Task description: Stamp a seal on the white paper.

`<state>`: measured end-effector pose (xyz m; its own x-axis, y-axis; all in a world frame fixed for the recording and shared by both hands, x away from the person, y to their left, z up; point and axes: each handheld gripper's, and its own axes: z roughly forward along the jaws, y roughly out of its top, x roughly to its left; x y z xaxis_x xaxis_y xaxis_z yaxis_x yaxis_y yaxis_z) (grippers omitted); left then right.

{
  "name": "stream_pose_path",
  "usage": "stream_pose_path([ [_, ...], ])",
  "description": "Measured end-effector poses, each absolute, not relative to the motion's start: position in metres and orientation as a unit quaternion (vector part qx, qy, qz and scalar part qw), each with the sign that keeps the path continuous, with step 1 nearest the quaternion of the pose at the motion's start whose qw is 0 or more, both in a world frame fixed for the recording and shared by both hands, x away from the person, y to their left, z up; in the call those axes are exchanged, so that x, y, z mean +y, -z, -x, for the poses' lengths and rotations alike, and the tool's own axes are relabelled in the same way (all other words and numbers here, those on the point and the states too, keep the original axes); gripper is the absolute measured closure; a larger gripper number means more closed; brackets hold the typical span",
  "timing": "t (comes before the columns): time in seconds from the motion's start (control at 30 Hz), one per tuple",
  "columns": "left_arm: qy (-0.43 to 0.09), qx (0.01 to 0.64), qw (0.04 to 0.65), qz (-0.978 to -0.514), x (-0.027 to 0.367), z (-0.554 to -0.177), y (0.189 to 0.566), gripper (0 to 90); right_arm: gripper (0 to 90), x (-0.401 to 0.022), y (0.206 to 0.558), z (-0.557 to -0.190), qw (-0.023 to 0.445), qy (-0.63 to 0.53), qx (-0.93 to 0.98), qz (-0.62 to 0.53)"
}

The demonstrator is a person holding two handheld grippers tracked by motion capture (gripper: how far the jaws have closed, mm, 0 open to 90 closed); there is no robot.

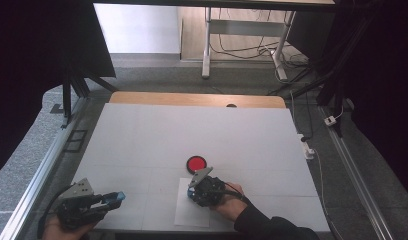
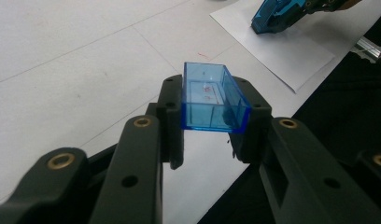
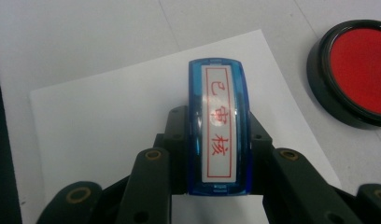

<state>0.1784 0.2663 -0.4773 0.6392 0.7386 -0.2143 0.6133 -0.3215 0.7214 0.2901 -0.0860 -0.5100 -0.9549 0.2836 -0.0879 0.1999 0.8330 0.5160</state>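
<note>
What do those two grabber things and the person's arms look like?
Both grabbers are black. The left gripper and the right gripper each carry a grey three-cornered plate with small holes on top. Up close, each has two black jaws with brass-coloured rings at the joints and little round holes. A dark cable trails from each one. The right arm wears a black sleeve.

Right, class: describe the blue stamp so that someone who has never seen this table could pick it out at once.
Start at the white table and find the sheet of white paper at its near edge. Above that sheet, the right gripper clamps a translucent blue plastic stamp. Unlike the hollow blue plastic cap in the left gripper, its white face bears three red characters inside a red frame.
</note>
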Motion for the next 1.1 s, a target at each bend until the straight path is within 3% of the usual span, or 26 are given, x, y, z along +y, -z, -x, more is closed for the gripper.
stream_pose_path([
  [0.23, -0.077, 0.418, 0.406, -0.809, 0.266, -0.178, 0.477, 67.9, 70.1, -0.089, 0.511, -0.295, 0.053, -0.27, 0.95, -0.149],
  [0.67, -0.075, 0.418, 0.407, -0.809, 0.267, -0.179, 0.477, 67.9, 69.8, -0.09, 0.509, -0.298, 0.043, -0.278, 0.948, -0.149],
  [1.1, -0.072, 0.42, 0.411, -0.806, 0.268, -0.179, 0.477, 67.9, 69.8, -0.103, 0.482, -0.303, 0.015, -0.346, 0.925, -0.155],
])
